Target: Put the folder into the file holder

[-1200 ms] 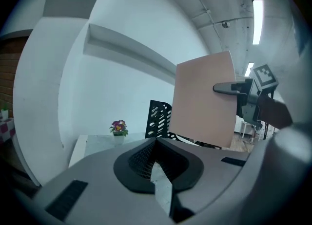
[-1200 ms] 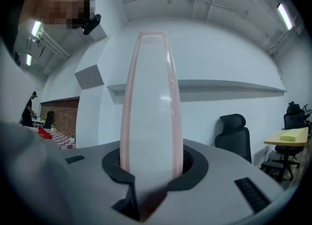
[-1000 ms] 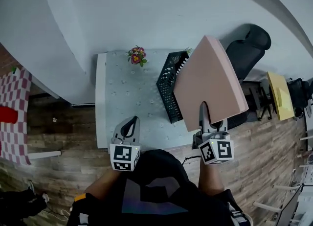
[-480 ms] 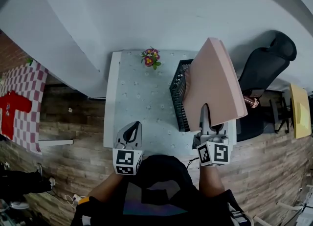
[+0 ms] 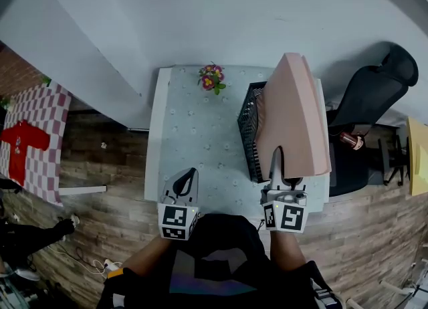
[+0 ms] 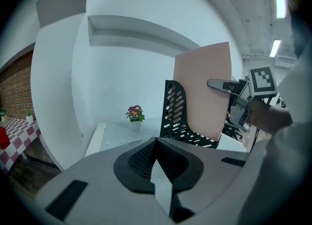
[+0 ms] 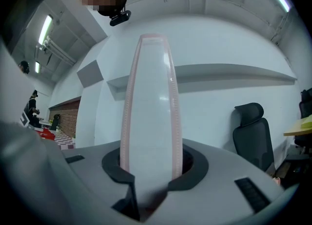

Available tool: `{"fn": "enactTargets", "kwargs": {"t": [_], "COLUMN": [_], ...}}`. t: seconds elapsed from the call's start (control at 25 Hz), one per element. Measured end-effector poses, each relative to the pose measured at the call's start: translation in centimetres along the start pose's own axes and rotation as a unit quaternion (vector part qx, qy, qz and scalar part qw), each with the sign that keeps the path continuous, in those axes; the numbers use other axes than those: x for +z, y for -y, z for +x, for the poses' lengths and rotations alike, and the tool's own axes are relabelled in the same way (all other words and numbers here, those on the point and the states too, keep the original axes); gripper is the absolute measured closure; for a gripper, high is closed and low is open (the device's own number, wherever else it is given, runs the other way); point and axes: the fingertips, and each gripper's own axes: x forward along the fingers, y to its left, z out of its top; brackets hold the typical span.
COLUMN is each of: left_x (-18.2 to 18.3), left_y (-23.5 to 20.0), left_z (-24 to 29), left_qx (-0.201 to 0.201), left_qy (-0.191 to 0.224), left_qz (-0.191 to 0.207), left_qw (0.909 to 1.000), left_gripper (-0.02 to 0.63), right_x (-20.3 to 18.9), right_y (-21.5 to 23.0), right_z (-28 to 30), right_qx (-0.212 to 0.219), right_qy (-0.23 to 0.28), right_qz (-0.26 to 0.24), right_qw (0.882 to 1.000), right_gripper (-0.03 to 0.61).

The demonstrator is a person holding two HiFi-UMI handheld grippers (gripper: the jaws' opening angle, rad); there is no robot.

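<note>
My right gripper is shut on the near edge of a pink folder, held up on edge and nearly upright above the right side of the table. In the right gripper view the folder stands edge-on between the jaws. A black perforated file holder lies on the table just left of and under the folder; the left gripper view has the file holder beside the folder. My left gripper is shut and empty over the table's near edge.
The pale patterned table stands against a white wall. A small pot of flowers sits at its far edge. A black office chair is to the right. A checked cloth with a red item lies on the floor at left.
The folder has turned from a broad tilted face toward a narrower, more upright stand and shifted left over the file holder. The left gripper stays where it was.
</note>
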Motion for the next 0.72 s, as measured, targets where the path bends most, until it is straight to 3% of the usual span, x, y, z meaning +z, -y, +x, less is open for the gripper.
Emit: {"fn": "enactTargets", "kwargs": {"t": [0.36,0.72], "left_x": [-0.4,0.0], "left_y": [0.2,0.5], "left_z": [0.4,0.8], "left_qx": [-0.009,-0.019], "left_qy": [-0.006,-0.005], "left_qz": [0.016,0.027], "left_qw": [0.9998,0.9995], "left_gripper": [0.607,0.607], "right_x": [-1.1,-5.5], "right_y": [-0.5,-0.3], "right_z": [0.0,-0.3], "right_qx": [-0.01,-0.009], "right_qy": [0.016,-0.021], "right_qz": [0.003,0.009], "right_qw": [1.0,1.0], "right_gripper": [0.445,0.423]}}
